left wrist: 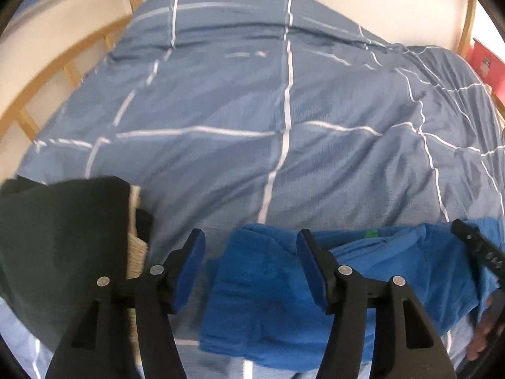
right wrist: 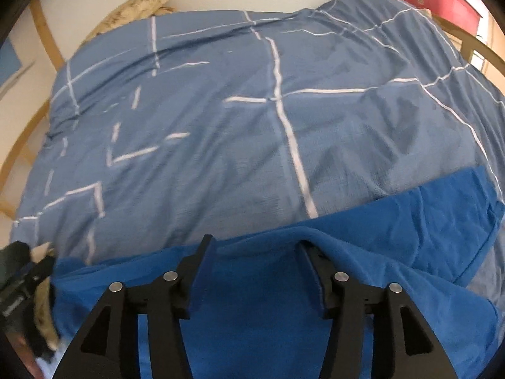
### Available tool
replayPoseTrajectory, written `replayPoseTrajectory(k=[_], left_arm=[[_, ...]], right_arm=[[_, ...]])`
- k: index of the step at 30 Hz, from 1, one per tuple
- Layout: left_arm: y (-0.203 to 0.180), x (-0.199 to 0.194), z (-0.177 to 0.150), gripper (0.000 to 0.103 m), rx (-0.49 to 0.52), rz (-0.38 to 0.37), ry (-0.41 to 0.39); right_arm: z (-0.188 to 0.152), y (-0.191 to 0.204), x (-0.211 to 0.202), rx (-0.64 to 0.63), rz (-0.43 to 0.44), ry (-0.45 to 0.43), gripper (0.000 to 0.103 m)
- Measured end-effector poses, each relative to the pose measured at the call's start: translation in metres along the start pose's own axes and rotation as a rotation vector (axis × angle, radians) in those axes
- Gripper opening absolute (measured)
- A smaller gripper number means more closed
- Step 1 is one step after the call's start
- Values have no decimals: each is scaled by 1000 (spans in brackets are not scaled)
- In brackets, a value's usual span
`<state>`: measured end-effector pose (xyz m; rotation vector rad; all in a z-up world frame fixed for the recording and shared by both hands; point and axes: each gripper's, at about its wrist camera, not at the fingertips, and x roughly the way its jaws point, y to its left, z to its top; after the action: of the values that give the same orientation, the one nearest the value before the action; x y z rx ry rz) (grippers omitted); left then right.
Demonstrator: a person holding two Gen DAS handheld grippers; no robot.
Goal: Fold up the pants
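Observation:
Bright blue pants (left wrist: 268,290) lie crumpled across the near edge of a blue duvet (left wrist: 284,110). My left gripper (left wrist: 251,237) stands open over their left end. Cloth lies under the gap and its pads touch nothing. In the right wrist view the pants (right wrist: 394,237) spread wide to the right. My right gripper (right wrist: 257,243) is open above them, with a fold of cloth lapping over its right fingertip. A black finger (left wrist: 476,246) of the right gripper and a hand (left wrist: 486,325) show at the far right of the left wrist view.
A dark green garment (left wrist: 63,237) and a cream knit piece (left wrist: 137,252) lie stacked left of the pants. A wooden bed rail (left wrist: 63,63) curves along the left side. A red box (right wrist: 442,0) stands at the back right, and a beige cushion (right wrist: 135,9) lies at the head end.

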<state>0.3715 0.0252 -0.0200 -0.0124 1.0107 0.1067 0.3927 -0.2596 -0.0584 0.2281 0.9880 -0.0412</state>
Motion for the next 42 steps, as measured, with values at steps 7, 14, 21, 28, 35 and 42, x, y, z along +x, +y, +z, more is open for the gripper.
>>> replayPoseTrajectory(k=[7, 14, 21, 28, 35, 42], left_arm=[[-17, -64, -30, 62, 137, -78, -123], [-45, -113, -79, 66, 190, -153, -154], [-83, -141, -125, 66, 208, -225, -131], [-125, -156, -154, 66, 258, -318, -131], [-166, -145, -164, 68, 318, -330, -95], [-202, -121, -172, 68, 370, -332, -34]], right_arm=[[-17, 4, -71, -136, 25, -71, 54], [-59, -18, -133, -267, -19, -117, 54], [-90, -64, -170, -245, -99, -113, 54], [-124, -104, -184, -244, -138, -64, 54], [-139, -134, -172, -295, -223, -4, 53], [-153, -147, -143, -357, -223, 64, 53]])
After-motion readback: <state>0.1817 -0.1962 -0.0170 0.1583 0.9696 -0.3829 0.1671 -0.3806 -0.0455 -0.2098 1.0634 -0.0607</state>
